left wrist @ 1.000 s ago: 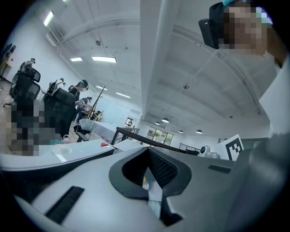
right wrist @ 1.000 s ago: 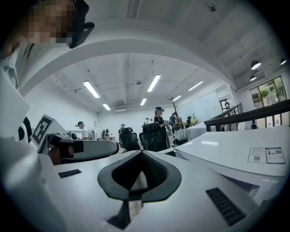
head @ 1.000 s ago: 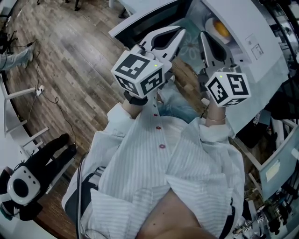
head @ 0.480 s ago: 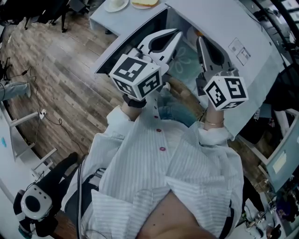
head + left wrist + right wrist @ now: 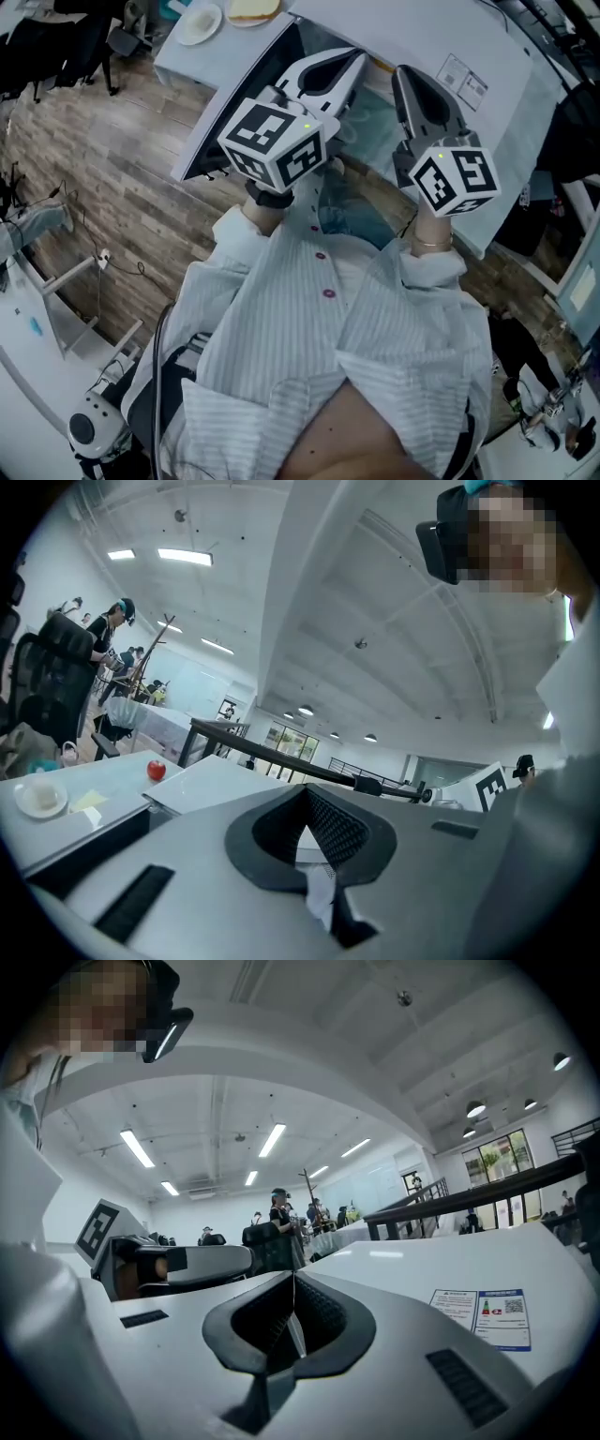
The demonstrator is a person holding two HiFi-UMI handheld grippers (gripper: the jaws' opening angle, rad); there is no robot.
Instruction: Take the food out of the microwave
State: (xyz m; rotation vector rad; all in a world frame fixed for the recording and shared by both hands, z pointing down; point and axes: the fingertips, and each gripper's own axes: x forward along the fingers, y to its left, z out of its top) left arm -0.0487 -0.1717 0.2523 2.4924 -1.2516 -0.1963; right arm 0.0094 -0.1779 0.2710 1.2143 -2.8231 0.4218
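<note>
White microwave (image 5: 427, 33) | left gripper (image 5: 352, 60) closed, empty | right gripper (image 5: 403, 75) closed, empty

The left gripper (image 5: 349, 58) and right gripper (image 5: 403, 77) are held side by side, jaws together, in front of a striped shirt (image 5: 319, 356). They point at the white microwave (image 5: 422, 28), whose dark door (image 5: 234, 112) stands open. Two plates (image 5: 200, 23) sit on the tabletop (image 5: 178, 61) beyond, above a wooden floor (image 5: 122, 178).

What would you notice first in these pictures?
Two things jump out in the head view: the left hand-held gripper and the right hand-held gripper, side by side in front of the person's chest. Both are shut and empty, and each carries a black-and-white patterned cube. Just beyond them stands a big white microwave, its dark door swung open on the left.
</note>
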